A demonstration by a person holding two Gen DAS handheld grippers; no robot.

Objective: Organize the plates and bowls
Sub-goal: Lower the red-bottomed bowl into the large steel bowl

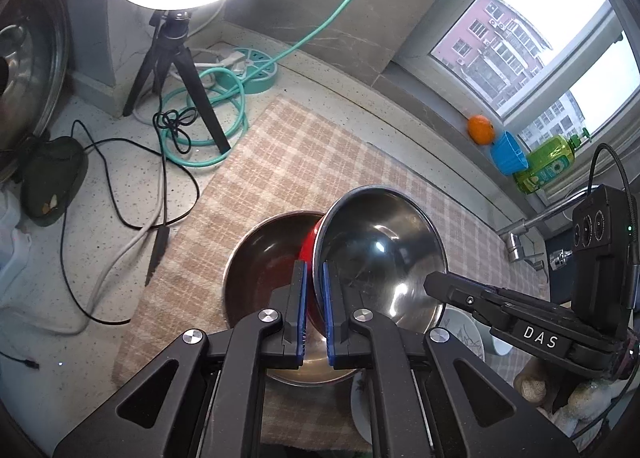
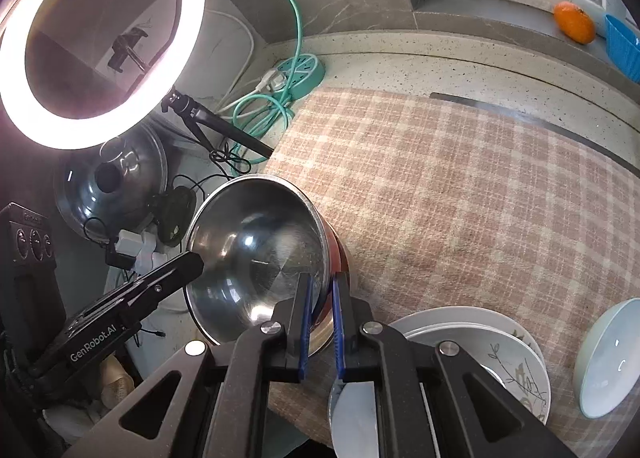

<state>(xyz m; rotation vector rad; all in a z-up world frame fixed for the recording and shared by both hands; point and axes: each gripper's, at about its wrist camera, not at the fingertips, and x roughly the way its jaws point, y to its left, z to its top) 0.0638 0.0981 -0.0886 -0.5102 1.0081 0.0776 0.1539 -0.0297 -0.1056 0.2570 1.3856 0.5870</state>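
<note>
A steel bowl with a red outside (image 1: 380,254) is tilted on its side above the checked cloth. My left gripper (image 1: 315,274) is shut on its left rim. My right gripper (image 2: 322,290) is shut on the same bowl (image 2: 256,254) at its right rim; that gripper's body shows in the left wrist view (image 1: 500,310). A second steel bowl (image 1: 264,262) rests on the cloth under and left of the held one. White plates with a leaf pattern (image 2: 500,350) are stacked at the lower right, and a pale blue bowl (image 2: 608,358) sits beside them.
A ring light on a tripod (image 2: 100,41), a green power strip with coiled cable (image 2: 300,69), black cables (image 1: 120,185) and a pot lid (image 2: 116,181) crowd the left counter. An orange (image 1: 481,129), a blue cup (image 1: 510,155) and a green bottle (image 1: 550,161) stand on the sill. A faucet (image 1: 524,234) is at right.
</note>
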